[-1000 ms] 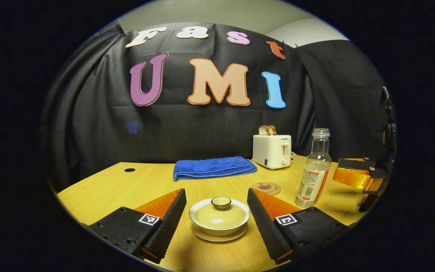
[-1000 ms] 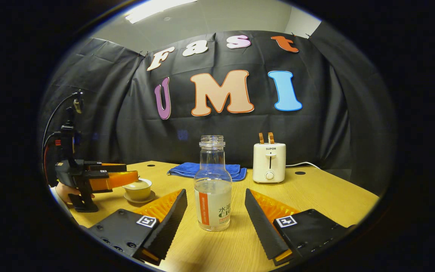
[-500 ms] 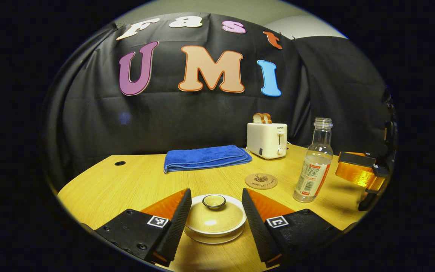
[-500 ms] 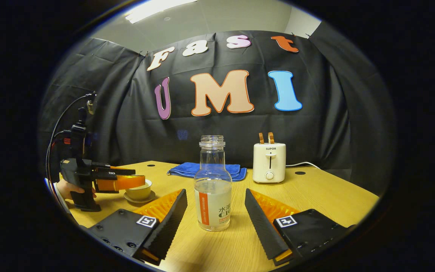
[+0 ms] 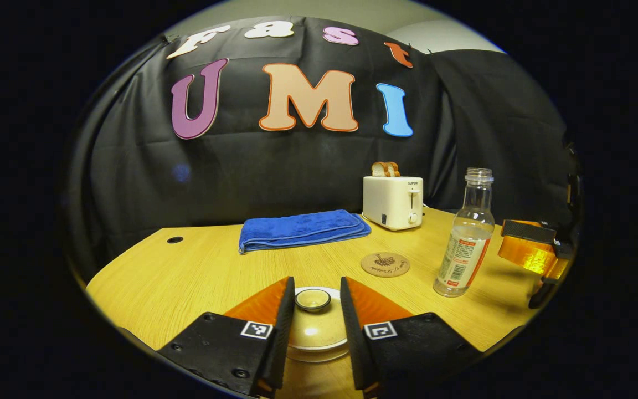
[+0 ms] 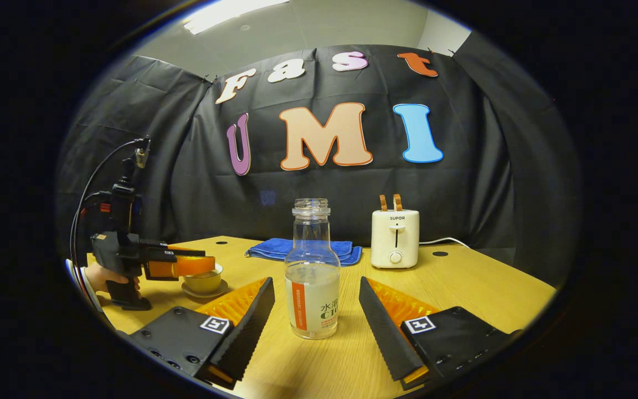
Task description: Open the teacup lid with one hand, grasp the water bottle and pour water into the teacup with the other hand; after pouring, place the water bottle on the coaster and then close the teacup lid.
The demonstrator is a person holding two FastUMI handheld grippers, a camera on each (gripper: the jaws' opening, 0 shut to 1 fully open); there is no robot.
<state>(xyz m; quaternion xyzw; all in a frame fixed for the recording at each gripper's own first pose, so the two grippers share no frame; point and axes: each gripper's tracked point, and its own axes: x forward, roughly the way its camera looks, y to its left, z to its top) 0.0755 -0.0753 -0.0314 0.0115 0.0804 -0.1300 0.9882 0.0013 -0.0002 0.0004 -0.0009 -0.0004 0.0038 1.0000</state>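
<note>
In the left gripper view I have the left gripper (image 5: 314, 327) down at the teacup (image 5: 315, 342), its two fingers brought in close on either side of the lid (image 5: 315, 327), flanking the small knob (image 5: 313, 300) on top. The fingers look very near the lid's edges, but I cannot tell whether both actually press on it. The lid sits on the cup, and the cup stands on its saucer at the near edge of the table (image 5: 186, 271).

This view also gives me the round coaster (image 5: 385, 264), lying bare between the teacup and the toaster (image 5: 392, 202); in the right gripper view the bottle stands where it would be. The water bottle (image 5: 464, 238) is upright to the right of the coaster, well apart from the teacup, with the right gripper (image 5: 529, 252) just beside it at the edge of the view. A folded blue towel (image 5: 302, 229) lies further back.

In the right gripper view the right gripper (image 6: 315, 321) is spread wide, and the bottle (image 6: 312, 277), uncapped and about half full, stands between the fingers with a clear gap on each side. Far to the left I see the left gripper (image 6: 194, 266) from the side, level over the teacup (image 6: 204, 281), with a hand (image 6: 103, 275) on its handle.
</note>
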